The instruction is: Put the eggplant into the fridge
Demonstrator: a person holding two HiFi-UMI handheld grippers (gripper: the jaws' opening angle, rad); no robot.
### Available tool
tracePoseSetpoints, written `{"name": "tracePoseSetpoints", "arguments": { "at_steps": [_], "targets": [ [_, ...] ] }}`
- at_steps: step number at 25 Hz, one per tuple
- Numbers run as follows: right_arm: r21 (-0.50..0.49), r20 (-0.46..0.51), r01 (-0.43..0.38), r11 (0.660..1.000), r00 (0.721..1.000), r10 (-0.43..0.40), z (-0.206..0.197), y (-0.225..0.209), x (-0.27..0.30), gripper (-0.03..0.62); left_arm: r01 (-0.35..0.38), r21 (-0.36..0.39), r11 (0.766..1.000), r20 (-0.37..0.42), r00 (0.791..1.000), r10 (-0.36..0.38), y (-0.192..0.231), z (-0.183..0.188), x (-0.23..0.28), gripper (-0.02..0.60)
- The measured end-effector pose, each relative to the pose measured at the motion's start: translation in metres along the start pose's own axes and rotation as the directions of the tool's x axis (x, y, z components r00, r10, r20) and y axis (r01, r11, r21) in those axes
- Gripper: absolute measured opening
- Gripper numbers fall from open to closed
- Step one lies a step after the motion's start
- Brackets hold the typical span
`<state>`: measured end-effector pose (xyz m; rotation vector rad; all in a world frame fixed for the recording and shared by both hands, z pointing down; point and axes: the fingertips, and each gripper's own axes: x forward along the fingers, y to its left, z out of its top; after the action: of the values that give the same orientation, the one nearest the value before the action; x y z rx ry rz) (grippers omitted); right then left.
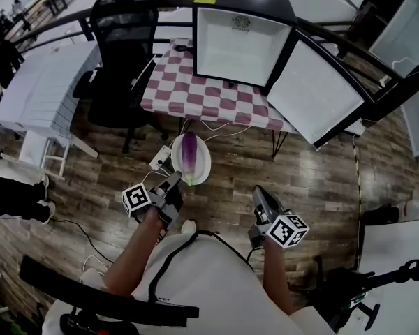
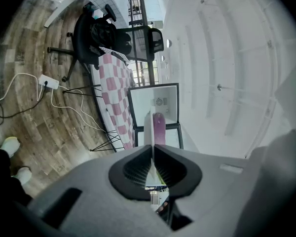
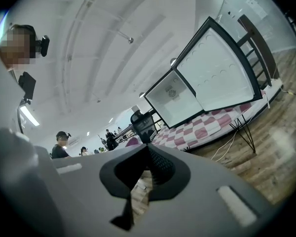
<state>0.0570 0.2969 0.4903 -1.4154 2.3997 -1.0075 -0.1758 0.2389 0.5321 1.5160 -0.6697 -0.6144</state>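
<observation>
Long purple eggplant (image 1: 189,153): lying lengthwise on a round white plate (image 1: 203,169), centre of the head view, carried above the wooden plank floor (image 1: 314,180); not yet inside anything
Left gripper (image 1: 174,181): clamped on the near rim of the plate, fingers nearly together with only the thin rim between them; held about level, carrying plate and eggplant
Right gripper (image 1: 259,192): lower right of centre in the head view, fingers together on nothing, free for other work
Small white fridge (image 1: 237,40): top centre, standing on a table with a red-and-white checked cloth (image 1: 188,93); white door (image 1: 320,95) swung wide to the right, pale interior facing the camera
Gap: fridge well apart from the plate, with open floor and the table edge between
Done: eggplant off the ground on its plate and in a firm grip; door already open, so probably no need to free a gripper for it
Left to do: approach to the table, lift to the height of the opening, plate or eggplant slid inside, release, likely the door closed after
Progress: roughly the middle, judged as the carry stage
</observation>
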Motion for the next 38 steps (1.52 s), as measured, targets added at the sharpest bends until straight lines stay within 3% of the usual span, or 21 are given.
{"name": "tracePoseSetpoints", "arguments": {
  "at_steps": [10,38],
  "targets": [
    [-0.082,-0.017,0.011,0.997,1.0,-0.013,0.002,0.001,0.011,0.006,-0.005,-0.005,1.0,-0.016,1.0,0.005,0.001,0.008,0.014,0.023],
    [-0.101,0.028,0.087,0.991,0.996,-0.085,-0.022,0.039,0.055,0.006,-0.046,-0.01,0.999,-0.058,0.997,0.046,0.028,0.073,-0.02,0.026]
  ]
}}
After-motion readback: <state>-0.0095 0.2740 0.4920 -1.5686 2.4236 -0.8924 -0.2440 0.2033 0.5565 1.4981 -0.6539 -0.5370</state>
